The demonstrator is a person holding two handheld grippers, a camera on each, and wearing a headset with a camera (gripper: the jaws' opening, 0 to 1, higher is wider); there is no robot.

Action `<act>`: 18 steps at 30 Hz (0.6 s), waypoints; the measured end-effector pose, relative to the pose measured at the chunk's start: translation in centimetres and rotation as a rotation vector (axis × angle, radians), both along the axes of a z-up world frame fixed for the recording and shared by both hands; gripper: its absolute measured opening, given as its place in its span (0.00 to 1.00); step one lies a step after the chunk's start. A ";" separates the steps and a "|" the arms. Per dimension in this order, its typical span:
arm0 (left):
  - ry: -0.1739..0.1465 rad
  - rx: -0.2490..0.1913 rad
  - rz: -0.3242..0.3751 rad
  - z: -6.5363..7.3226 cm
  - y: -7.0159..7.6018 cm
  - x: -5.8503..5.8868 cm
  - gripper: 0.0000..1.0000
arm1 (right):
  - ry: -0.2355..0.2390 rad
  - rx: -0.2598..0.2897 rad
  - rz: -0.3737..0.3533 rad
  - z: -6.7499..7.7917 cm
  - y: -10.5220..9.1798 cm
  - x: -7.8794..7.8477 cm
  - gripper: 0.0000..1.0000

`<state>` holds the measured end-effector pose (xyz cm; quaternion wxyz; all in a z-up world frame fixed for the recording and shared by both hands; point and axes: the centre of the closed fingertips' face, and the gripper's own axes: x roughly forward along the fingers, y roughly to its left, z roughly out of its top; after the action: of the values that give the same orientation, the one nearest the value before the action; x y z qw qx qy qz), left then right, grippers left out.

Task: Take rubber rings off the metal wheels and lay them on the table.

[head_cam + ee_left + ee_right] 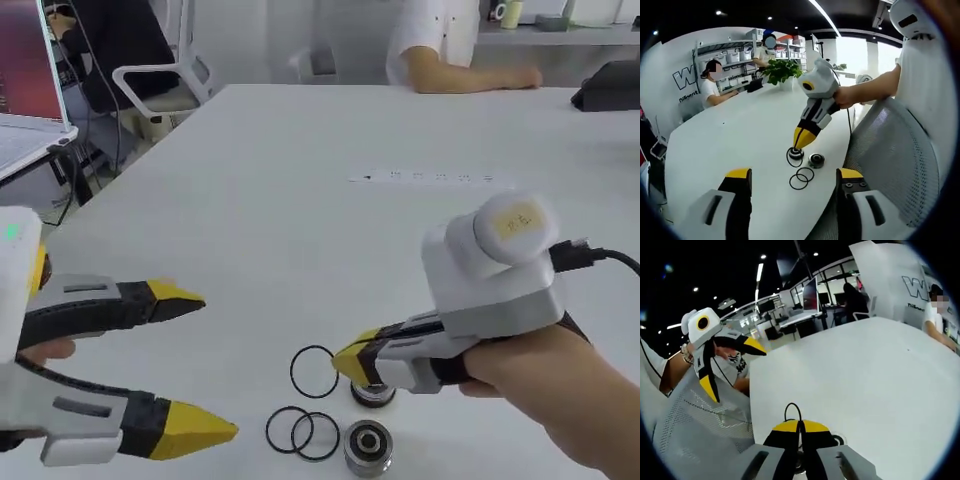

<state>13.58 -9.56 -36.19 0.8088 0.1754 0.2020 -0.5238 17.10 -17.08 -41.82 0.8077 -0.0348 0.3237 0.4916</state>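
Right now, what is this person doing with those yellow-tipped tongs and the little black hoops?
A person at a white table holds a two-jaw gripper in each hand. The right gripper, jaws shut, has its yellow tips down at a small round metal wheel. I cannot tell whether it pinches a ring there. The left gripper hangs open off to the side, holding nothing. Three thin black rubber rings lie flat on the table, two overlapping, near a second metal wheel.
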 end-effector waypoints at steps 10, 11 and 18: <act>0.048 -0.006 0.089 -1.5 2.5 -1.4 0.68 | 0.062 -0.017 0.075 -1.7 1.6 -1.8 0.00; 0.051 -0.008 0.094 -1.5 2.5 -1.5 0.68 | 0.066 -0.017 0.078 -1.8 1.7 -1.9 0.00; 0.072 -0.025 0.105 -2.0 2.2 -1.7 0.67 | 0.106 -0.033 0.118 -3.1 2.5 -3.3 0.00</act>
<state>11.86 -7.32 -38.20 0.8296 0.1355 0.2332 -0.4889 13.82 -14.59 -44.91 0.7583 -0.0410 0.3714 0.5343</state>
